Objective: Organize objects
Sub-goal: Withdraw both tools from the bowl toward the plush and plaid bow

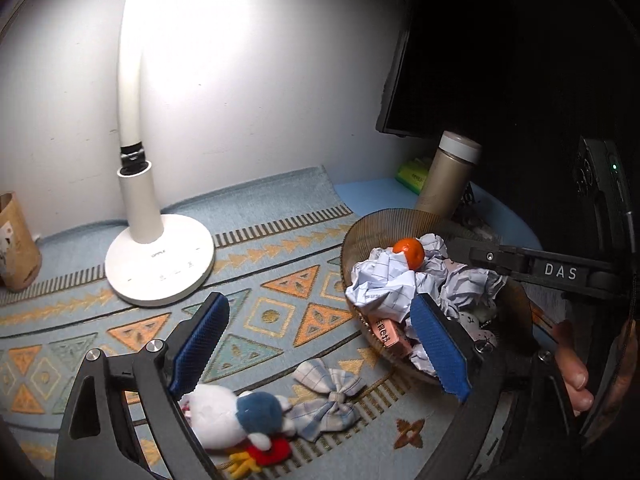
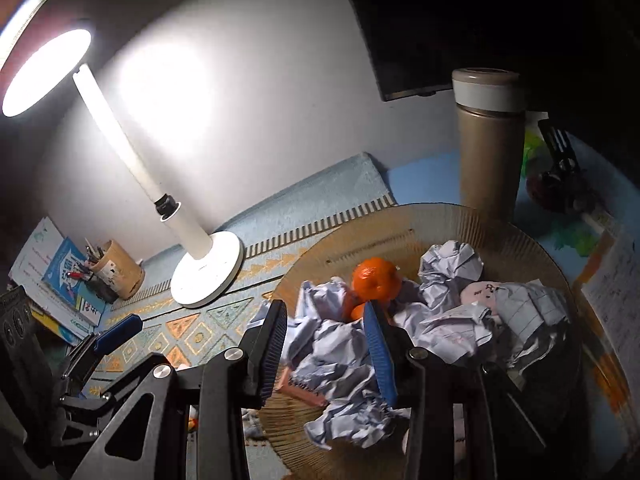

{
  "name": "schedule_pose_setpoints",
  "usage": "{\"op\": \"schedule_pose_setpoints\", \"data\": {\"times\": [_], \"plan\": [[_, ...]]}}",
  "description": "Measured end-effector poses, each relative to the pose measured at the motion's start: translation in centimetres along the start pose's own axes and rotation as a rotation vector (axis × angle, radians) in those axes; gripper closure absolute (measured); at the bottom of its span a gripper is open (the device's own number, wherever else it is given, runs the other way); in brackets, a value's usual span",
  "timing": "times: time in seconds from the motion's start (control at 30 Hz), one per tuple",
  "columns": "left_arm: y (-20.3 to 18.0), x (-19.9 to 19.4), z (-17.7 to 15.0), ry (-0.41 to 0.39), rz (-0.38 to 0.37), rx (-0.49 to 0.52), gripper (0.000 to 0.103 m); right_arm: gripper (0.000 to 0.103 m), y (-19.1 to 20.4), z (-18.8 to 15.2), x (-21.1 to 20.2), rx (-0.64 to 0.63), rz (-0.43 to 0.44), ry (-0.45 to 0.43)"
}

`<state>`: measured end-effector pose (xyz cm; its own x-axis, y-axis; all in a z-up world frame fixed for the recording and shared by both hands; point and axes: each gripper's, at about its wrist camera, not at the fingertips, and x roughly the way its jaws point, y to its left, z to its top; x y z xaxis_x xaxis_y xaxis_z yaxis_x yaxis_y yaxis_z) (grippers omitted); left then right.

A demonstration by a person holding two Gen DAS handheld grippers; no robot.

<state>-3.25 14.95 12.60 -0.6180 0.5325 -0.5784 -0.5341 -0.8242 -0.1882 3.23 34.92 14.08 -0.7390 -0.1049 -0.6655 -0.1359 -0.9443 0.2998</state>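
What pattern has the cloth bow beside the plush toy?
Blue-and-white check on the bow; the left wrist view shows it best.

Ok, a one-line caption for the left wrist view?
Open left gripper above a plush toy and checked bow, beside a ribbed bowl of crumpled paper.

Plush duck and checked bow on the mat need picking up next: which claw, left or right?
Left. The left claw is open just above the plush duck and bow; the right claw sits over the bowl's crumpled paper.

2 wrist views, angled down, share bowl (image 1: 352, 240) closely.
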Motion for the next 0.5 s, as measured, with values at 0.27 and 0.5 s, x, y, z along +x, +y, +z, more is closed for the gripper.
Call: {"op": "schedule_pose_setpoints", "data": {"times": [0.27, 0.5], "plan": [[8.2, -5.9, -5.1, -0.012, 0.122, -0.187, 0.011, 0.064, 8.4, -6.9, 0.3, -0.16, 0.174, 0.077], [12.4, -4.9, -11.1, 0.048, 0.213, -0.265, 0.011, 0.064, 11.2, -12.3, 4.0, -0.251, 0.15, 0.125]]}}
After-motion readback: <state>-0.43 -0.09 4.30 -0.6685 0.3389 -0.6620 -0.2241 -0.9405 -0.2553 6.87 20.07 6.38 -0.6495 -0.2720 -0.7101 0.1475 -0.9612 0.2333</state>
